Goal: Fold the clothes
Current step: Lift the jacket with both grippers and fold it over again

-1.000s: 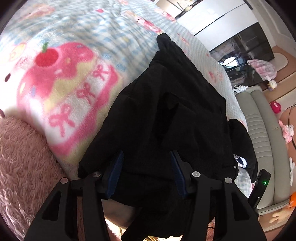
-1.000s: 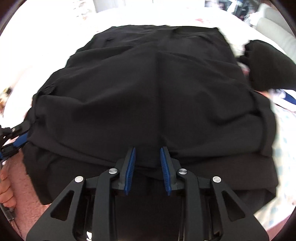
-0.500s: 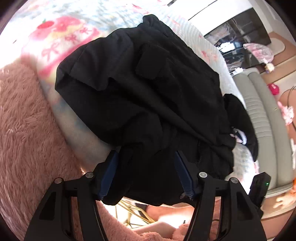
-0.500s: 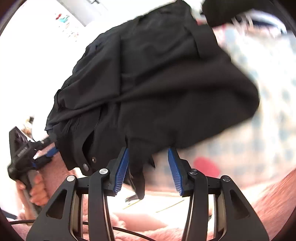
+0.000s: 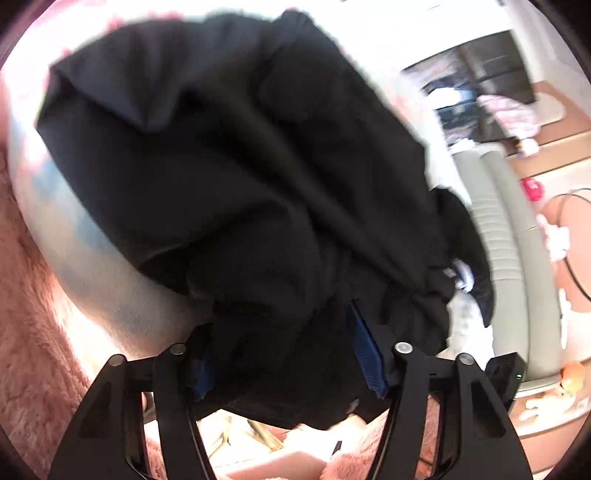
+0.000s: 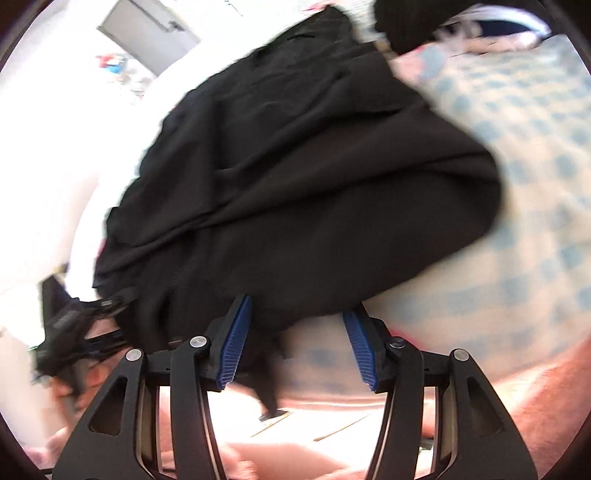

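The one black fabric garment [image 5: 240,177] now bunches at the bed edge; right gripper [image 6: 295,343] jaws just opened, released; left gripper [image 5: 288,354] jaws closing around its hem.

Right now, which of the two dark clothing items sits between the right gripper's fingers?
The large black garment spread on the checked blanket; its hem hangs inside the open right gripper. The smaller dark item lies far off.

Bright room: grey sofa [image 5: 506,236], dark TV [image 5: 476,81], pink fluffy rug [image 5: 33,350].
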A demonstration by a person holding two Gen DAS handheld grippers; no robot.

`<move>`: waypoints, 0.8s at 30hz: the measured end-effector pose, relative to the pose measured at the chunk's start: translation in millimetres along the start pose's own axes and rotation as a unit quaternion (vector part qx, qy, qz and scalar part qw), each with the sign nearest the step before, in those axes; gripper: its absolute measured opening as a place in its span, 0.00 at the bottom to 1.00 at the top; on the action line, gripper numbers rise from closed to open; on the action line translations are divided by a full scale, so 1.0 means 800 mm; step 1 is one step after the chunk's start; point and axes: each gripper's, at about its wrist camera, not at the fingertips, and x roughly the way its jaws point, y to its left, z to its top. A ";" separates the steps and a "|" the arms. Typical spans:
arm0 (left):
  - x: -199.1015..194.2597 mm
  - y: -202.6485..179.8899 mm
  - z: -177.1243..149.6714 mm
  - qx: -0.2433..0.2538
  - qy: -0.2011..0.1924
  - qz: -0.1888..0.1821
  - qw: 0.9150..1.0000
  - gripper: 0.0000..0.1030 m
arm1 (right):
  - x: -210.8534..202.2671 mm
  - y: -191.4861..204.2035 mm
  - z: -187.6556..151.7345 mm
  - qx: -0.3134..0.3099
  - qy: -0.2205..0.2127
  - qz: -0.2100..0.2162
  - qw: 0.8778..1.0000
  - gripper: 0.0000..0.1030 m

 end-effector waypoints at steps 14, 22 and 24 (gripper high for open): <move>-0.024 -0.014 0.010 0.039 -0.055 -0.045 0.997 0.54 | 0.022 0.033 -0.018 -0.011 -0.018 0.011 1.000 0.27; -0.001 0.000 0.009 0.023 -0.053 0.009 0.998 0.54 | 0.041 0.007 -0.007 0.031 -0.015 0.012 0.999 0.39; -0.008 -0.003 0.002 0.045 -0.057 0.021 0.997 0.54 | 0.015 0.019 -0.020 0.029 -0.067 0.015 0.997 0.38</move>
